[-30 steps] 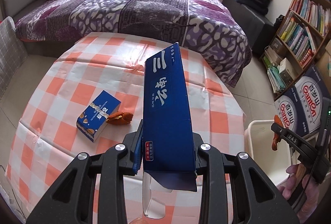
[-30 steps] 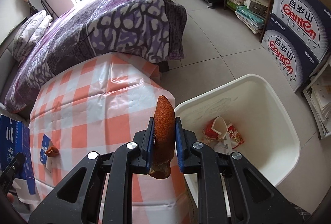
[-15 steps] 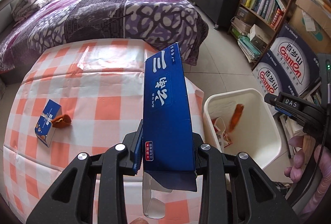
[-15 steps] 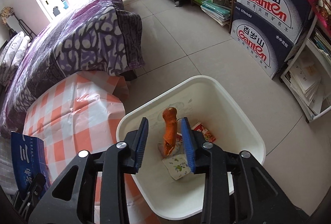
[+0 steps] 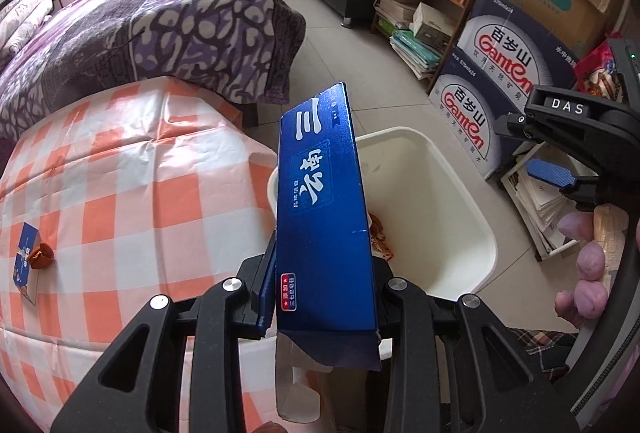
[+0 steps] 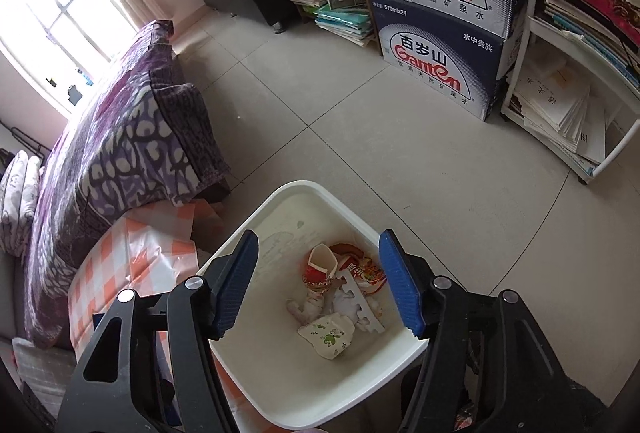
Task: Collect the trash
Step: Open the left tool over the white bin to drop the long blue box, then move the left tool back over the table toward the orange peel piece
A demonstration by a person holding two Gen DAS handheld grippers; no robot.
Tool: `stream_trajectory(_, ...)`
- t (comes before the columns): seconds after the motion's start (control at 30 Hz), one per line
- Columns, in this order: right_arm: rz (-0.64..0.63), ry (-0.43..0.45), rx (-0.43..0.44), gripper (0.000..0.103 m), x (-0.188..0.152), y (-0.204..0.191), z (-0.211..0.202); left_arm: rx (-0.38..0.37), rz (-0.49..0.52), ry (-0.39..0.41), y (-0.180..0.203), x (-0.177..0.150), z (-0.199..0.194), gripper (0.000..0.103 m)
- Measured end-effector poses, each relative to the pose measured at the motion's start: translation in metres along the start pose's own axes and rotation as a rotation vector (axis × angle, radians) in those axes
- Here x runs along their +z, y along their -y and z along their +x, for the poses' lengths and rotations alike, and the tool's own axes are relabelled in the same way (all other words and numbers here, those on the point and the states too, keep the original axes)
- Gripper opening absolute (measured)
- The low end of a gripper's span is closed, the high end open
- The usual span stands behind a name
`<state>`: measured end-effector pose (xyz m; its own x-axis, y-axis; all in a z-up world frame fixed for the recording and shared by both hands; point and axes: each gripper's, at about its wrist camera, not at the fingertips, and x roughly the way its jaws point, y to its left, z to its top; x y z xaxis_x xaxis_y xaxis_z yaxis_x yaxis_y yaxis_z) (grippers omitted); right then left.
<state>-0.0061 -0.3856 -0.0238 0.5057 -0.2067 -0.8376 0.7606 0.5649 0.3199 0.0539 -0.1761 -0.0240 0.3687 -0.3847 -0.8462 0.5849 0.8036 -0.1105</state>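
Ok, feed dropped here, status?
Left claw shut on blue box, above white bin. Right claw open, empty. Nothing blocking.

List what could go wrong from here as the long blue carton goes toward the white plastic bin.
1. The long blue cardboard carton in the left gripper is tall; released at the white plastic bin's near rim, it may tip onto the checked tablecloth.
2. The right gripper, jaws just opened and empty, hangs over the bin and could block the carton.
3. Its open bottom flap might snag the rim.
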Motion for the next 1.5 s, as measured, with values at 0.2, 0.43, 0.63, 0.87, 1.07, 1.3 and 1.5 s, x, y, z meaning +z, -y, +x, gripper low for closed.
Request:
stream_trajectory(0.2,0.052,0.009,0.006,0.063,0.007,0.017,-0.003,-0.107,0.025,-0.006,0.022,0.002,0.009,0.048)
stream_trajectory(0.43,0.056,-0.010,0.009,0.064,0.007,0.017,0.000,-0.107,-0.016,0.018,0.008,0.005,0.004,0.068)
stream_trajectory(0.63,-0.018,-0.048,0.015,0.074,-0.005,-0.004,0.009,-0.027,-0.069,-0.001,-0.028,0.004,0.004,0.069)
stream_trajectory(0.87,-0.146,-0.099,0.009,0.080,-0.027,-0.040,0.020,0.183,-0.063,-0.098,-0.085,-0.003,0.016,0.073)
stream_trajectory(1.07,-0.219,-0.128,0.012,0.083,-0.044,-0.063,0.028,0.401,-0.024,-0.171,-0.156,-0.005,0.021,0.073)
stream_trajectory(1.3,-0.269,-0.155,0.013,0.084,-0.058,-0.085,0.036,0.520,-0.077,-0.219,-0.232,-0.012,0.025,0.073)
stream_trajectory(1.5,-0.296,-0.168,0.010,0.084,-0.068,-0.101,0.041,0.478,-0.124,-0.252,-0.266,-0.031,0.040,0.067)
